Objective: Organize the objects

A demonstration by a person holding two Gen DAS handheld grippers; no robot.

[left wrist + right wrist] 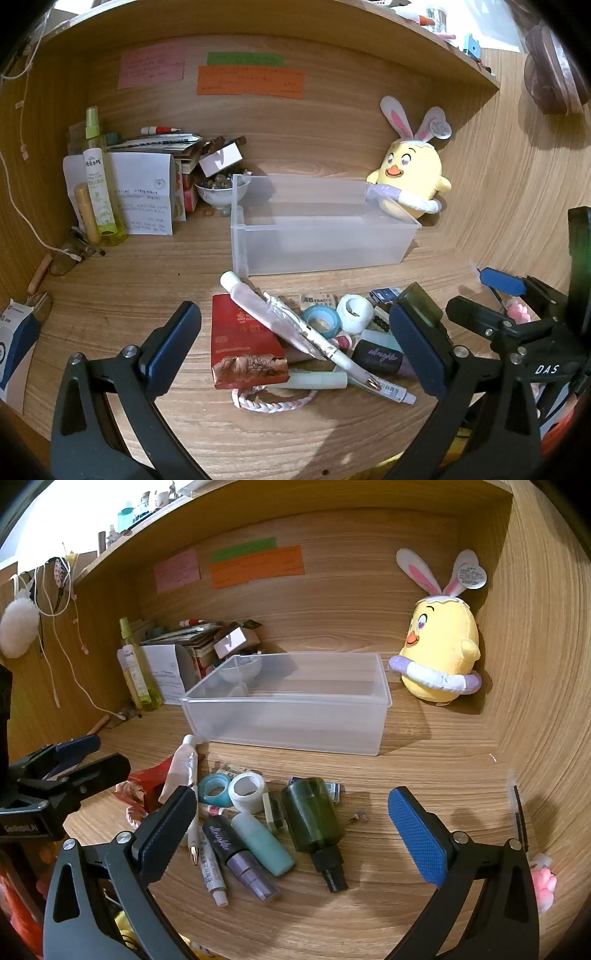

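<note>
While the bin [291, 701] sat empty at the back of the desk [424, 775], the clutter lay heaped just in front of it: green bottle [314, 818], mint tube [264, 843], purple tube [236, 856], tape rolls [232, 788], pens [314, 332], red box [245, 341]. You held your right gripper [291, 830] wide open above the bottle, gripping nothing; your left gripper [295, 343] hung equally open over the pens and box. It looked like the first pick (nothing binned yet). Your next move called for lowering onto the bottle's body, squeezing across its width, then lifting it clear of the mint tube beside it.
</note>
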